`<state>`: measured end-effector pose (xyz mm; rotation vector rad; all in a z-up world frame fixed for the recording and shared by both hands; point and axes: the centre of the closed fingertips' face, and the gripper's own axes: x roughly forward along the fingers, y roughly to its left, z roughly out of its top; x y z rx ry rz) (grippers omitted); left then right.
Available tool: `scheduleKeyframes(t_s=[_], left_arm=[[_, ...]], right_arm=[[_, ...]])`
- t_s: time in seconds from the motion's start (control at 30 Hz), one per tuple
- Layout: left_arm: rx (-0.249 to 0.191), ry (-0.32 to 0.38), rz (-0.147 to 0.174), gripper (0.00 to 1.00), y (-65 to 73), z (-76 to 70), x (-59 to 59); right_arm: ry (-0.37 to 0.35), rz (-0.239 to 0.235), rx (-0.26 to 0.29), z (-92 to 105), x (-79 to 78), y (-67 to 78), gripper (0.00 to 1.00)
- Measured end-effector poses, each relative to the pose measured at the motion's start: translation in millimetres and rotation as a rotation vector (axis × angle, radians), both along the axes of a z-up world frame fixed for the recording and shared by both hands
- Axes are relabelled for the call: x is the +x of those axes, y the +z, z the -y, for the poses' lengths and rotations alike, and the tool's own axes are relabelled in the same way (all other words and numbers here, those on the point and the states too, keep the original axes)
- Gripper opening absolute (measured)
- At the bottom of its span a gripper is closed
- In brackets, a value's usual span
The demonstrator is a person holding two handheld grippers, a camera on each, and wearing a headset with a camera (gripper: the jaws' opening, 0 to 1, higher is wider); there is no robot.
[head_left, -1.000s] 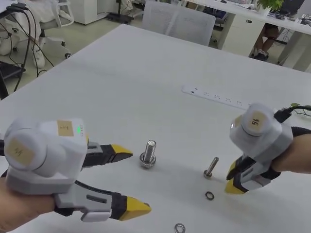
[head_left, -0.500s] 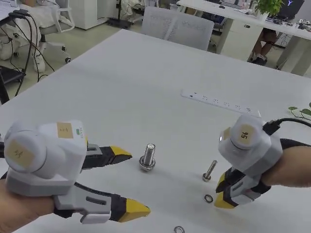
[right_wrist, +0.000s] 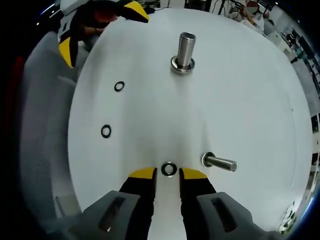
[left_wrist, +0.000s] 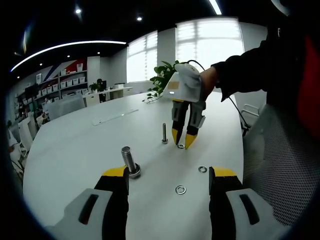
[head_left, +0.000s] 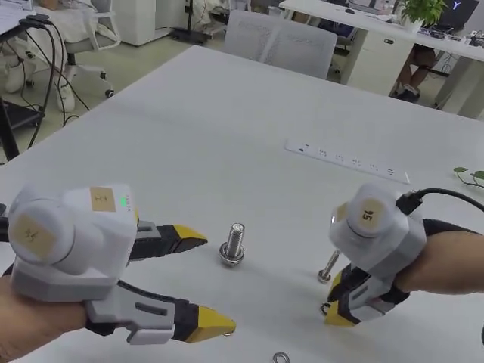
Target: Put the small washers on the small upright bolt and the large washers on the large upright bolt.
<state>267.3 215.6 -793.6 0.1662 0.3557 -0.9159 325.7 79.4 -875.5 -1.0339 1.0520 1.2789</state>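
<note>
Now the right gripper (right_wrist: 168, 173) points down, jaws narrowly parted either side of a washer (right_wrist: 169, 169) lying just beside the small bolt (right_wrist: 220, 161), apparently lined up to pinch it, while the left gripper (head_left: 213, 282) hovers wide-jawed and empty, well apart from that bolt

One large bolt (right_wrist: 184, 50) and one small bolt (right_wrist: 220, 161) are standing upright, and three washers (right_wrist: 106, 131) are lying loose.
</note>
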Motion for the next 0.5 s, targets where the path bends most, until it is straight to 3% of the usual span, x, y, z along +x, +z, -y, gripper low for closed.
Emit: scheduleKeyframes(t_s=[0.5], left_arm=[[-0.004,0.001,0.001,0.64,0.8,0.2,0.9]], right_arm=[[0.015,0.006,-0.022,-0.8,-0.6,0.0,0.19]])
